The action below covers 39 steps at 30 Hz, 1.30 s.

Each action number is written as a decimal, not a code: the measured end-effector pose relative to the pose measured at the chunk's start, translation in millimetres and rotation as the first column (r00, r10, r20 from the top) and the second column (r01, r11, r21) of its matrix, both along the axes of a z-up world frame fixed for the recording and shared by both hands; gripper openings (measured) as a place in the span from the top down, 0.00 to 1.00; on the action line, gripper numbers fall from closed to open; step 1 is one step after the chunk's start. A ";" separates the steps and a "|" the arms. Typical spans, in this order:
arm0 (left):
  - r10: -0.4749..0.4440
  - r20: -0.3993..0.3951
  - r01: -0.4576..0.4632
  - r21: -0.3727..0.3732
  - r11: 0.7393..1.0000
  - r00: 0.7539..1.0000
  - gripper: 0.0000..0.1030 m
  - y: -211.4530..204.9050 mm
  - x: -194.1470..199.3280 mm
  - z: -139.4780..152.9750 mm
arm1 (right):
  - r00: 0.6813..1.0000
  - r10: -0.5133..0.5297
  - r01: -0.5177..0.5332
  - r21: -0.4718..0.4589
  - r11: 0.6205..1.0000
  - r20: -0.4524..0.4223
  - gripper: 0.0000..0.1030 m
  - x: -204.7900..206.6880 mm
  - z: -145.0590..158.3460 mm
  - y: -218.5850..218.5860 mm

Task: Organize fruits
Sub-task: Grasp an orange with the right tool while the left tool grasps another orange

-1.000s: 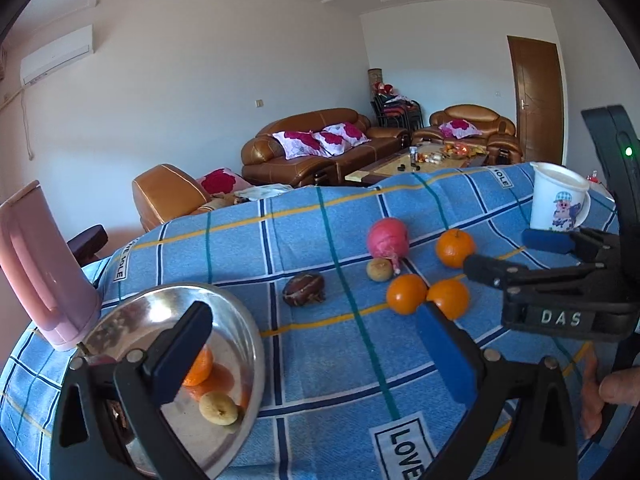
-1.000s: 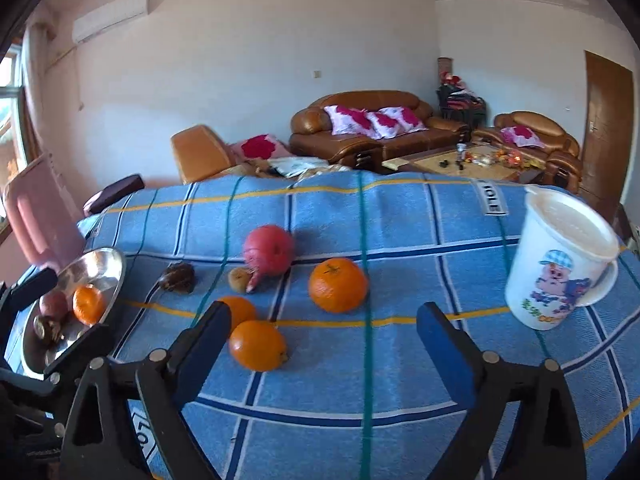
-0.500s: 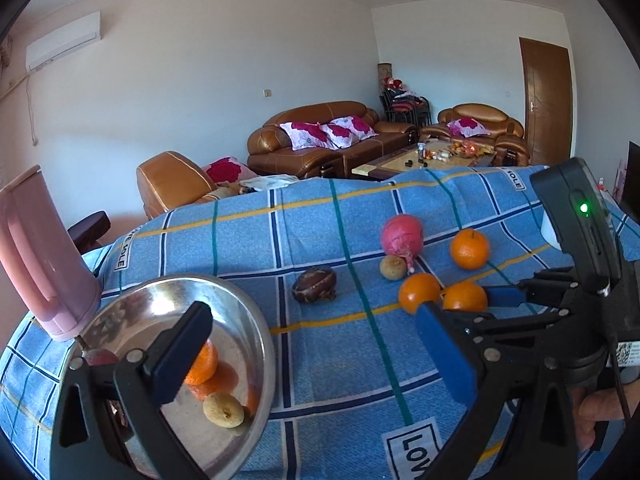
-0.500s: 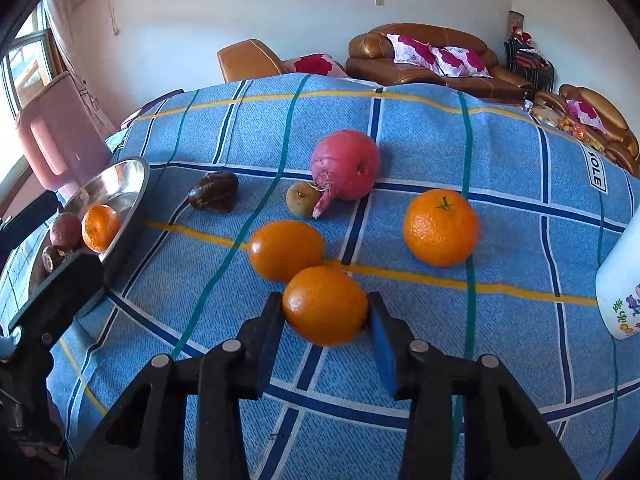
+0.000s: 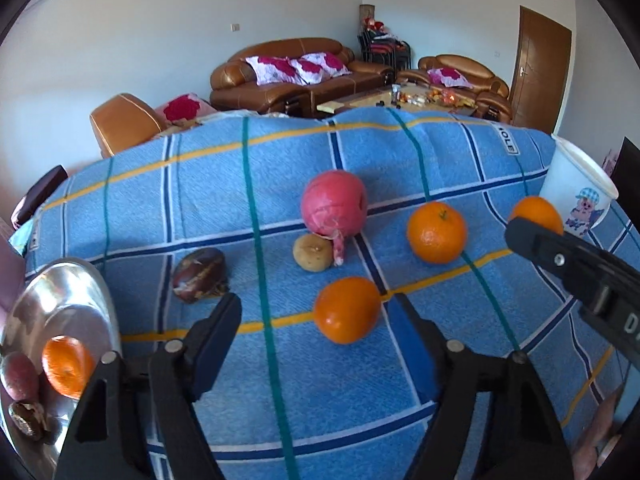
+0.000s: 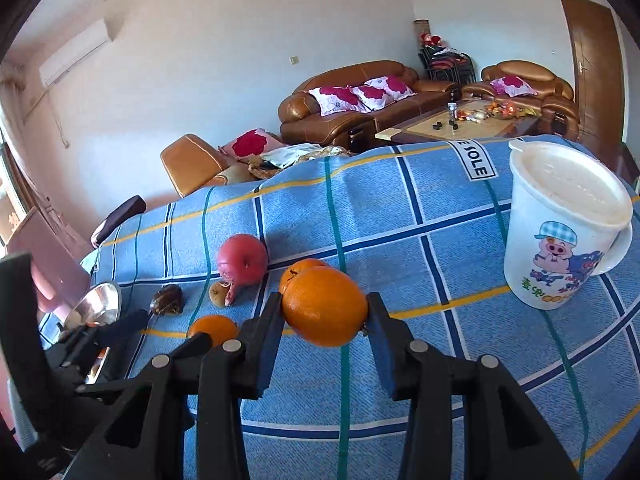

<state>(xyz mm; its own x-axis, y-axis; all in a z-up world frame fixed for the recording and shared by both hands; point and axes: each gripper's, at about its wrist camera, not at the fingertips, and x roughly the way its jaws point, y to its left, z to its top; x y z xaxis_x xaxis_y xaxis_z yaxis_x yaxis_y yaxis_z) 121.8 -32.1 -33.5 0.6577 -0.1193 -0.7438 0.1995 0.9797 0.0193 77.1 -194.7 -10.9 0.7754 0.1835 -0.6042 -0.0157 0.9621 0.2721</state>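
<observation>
My right gripper (image 6: 325,309) is shut on an orange (image 6: 324,304) and holds it above the blue checked cloth (image 6: 400,208); the same orange (image 5: 536,210) shows at the right of the left wrist view. My left gripper (image 5: 316,320) is low over the cloth with its jaws closing. A second orange (image 5: 346,310) lies between its fingers, close to the right one and apart from the left one. Beyond it lie a third orange (image 5: 436,232), a pink pomegranate (image 5: 334,204), a small tan fruit (image 5: 313,252) and a dark brown fruit (image 5: 200,270).
A steel plate (image 5: 72,284) at the left edge holds an orange (image 5: 66,364), a reddish fruit and a dark one. A white lidded mug (image 6: 560,232) stands at the right. A pink object (image 6: 52,272) sits past the plate. Sofas stand behind the table.
My right gripper closed on an orange and lifted it off the cloth. My left gripper moved from over the plate to the orange on the cloth, and its jaws have narrowed.
</observation>
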 end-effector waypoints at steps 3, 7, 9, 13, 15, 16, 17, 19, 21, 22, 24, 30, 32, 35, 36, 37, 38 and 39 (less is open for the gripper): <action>0.011 -0.033 -0.010 0.025 1.000 0.999 0.32 -5.9 10.1 -10.4 | 1.000 -0.009 0.009 -0.015 1.000 0.009 0.58 0.8 2.8 -2.8; -0.018 -0.052 0.019 0.016 1.000 0.998 0.63 -11.2 13.1 -14.7 | 1.000 -0.002 0.002 -0.026 1.000 0.013 0.58 2.2 3.0 -0.3; -0.017 -0.057 0.018 0.010 1.000 0.998 0.63 -10.5 13.1 -13.0 | 1.000 0.003 -0.002 -0.036 0.999 0.014 0.58 2.5 2.1 2.2; -0.016 -0.016 0.016 -0.006 1.000 1.000 0.63 -8.0 4.2 -4.4 | 1.000 -0.006 0.007 -0.065 0.998 0.019 0.58 1.0 -0.3 5.0; -0.024 0.046 0.025 -0.020 0.999 0.999 0.63 -4.7 -7.2 4.1 | 0.999 -0.016 0.019 -0.081 0.997 0.044 0.58 -2.2 1.2 5.4; -0.033 0.075 0.035 -0.026 0.999 0.997 0.63 -3.4 -12.9 7.3 | 0.998 -0.020 0.025 -0.087 0.996 0.062 0.58 -4.4 3.5 5.6; -0.042 0.104 0.046 -0.031 0.998 0.994 0.63 -1.9 -19.3 10.9 | 0.996 -0.024 0.032 -0.092 0.995 0.084 0.58 -7.4 6.2 5.9; -0.046 0.158 0.050 -0.027 0.998 0.986 0.63 1.7 -30.9 18.2 | 0.991 -0.030 0.043 -0.101 0.994 0.129 0.58 -13.5 11.9 6.4; -0.036 0.196 0.043 -0.031 0.999 0.980 0.63 7.0 -40.1 24.8 | 0.986 -0.038 0.057 -0.110 0.992 0.165 0.58 -18.0 15.8 7.6; -0.027 0.204 0.037 -0.042 0.998 0.979 0.63 12.4 -38.8 27.9 | 0.984 -0.040 0.060 -0.109 0.992 0.176 0.58 -19.5 16.8 7.6; -0.004 0.223 0.018 -0.059 0.998 0.975 0.63 20.5 -44.7 32.2 | 0.981 -0.041 0.062 -0.106 0.992 0.190 0.58 -21.0 18.0 7.6; 0.036 0.278 -0.026 -0.041 0.999 0.960 0.63 34.4 -58.5 37.8 | 0.975 -0.024 0.052 -0.121 0.991 0.222 0.58 -26.2 19.4 14.4; 0.047 0.284 -0.036 -0.045 0.998 0.958 0.63 40.5 -62.8 38.1 | 0.974 -0.018 0.051 -0.141 0.989 0.227 0.58 -27.6 18.7 18.8; 0.063 0.301 -0.063 -0.009 0.998 0.952 0.63 43.3 -66.4 33.8 | 0.973 -0.008 0.047 -0.163 0.985 0.231 0.58 -28.5 16.9 24.7; 0.066 0.305 -0.069 0.000 0.998 0.950 0.63 44.0 -67.9 33.2 | 0.972 -0.005 0.047 -0.172 0.984 0.234 0.58 -29.4 16.7 25.8; 0.068 0.306 -0.072 0.003 0.997 0.950 0.63 44.7 -69.2 33.0 | 0.971 -0.005 0.050 -0.181 0.982 0.239 0.58 -29.9 16.5 28.6; 0.069 0.307 -0.073 0.002 0.997 0.949 0.63 45.4 -70.4 33.1 | 0.970 -0.005 0.053 -0.189 0.981 0.242 0.58 -31.5 16.1 29.7; 0.070 0.310 -0.074 0.002 0.997 0.948 0.63 46.2 -72.2 33.3 | 0.970 -0.005 0.054 -0.197 0.979 0.244 0.58 -32.5 16.0 31.9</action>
